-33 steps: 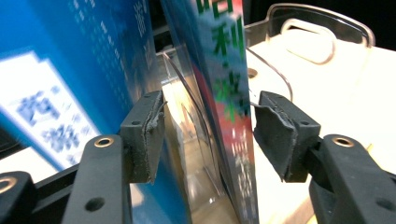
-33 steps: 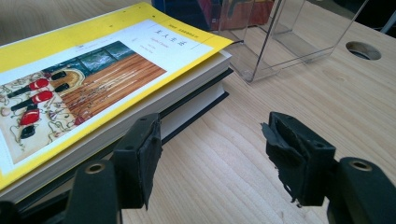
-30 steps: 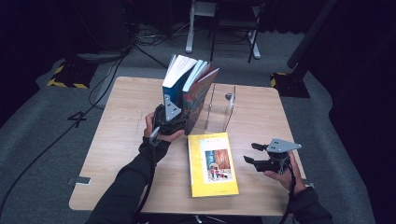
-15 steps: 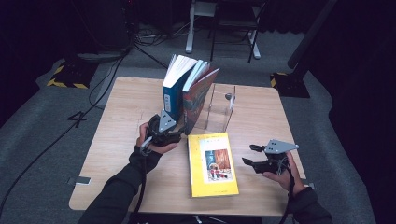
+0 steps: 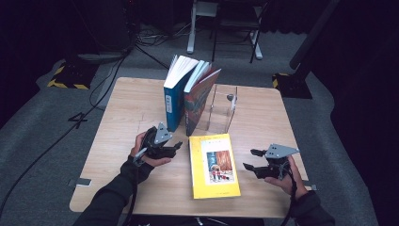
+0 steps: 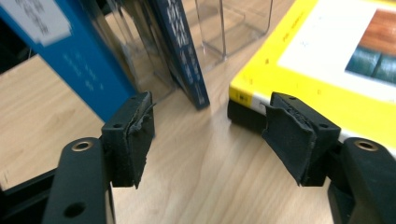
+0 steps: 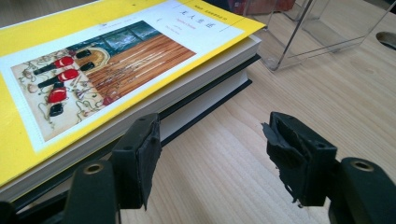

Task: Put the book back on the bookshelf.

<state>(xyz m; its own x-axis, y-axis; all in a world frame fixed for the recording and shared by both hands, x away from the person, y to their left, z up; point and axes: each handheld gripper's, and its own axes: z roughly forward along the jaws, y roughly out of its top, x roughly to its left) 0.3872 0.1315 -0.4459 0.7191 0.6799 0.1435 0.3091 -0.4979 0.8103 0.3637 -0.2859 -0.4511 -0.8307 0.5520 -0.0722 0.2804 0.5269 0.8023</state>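
Jaws just opening, left gripper [image 6: 210,140] faces stacked books [image 6: 261,100].

- Yellow book [image 5: 214,165]: closed, flat on the wooden table, cover up with a framed picture, near the front edge.
- Blue book [image 5: 175,96] and red-covered book [image 5: 200,99]: upright, leaning together behind it.

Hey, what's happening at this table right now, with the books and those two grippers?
A person is putting books into a clear stand on a wooden table. Two books, one blue and one red, lean in it. The left gripper, jaws just opening with nothing between them, sits below the blue book. The right gripper waits open beside the yellow book, which lies flat on a second book.
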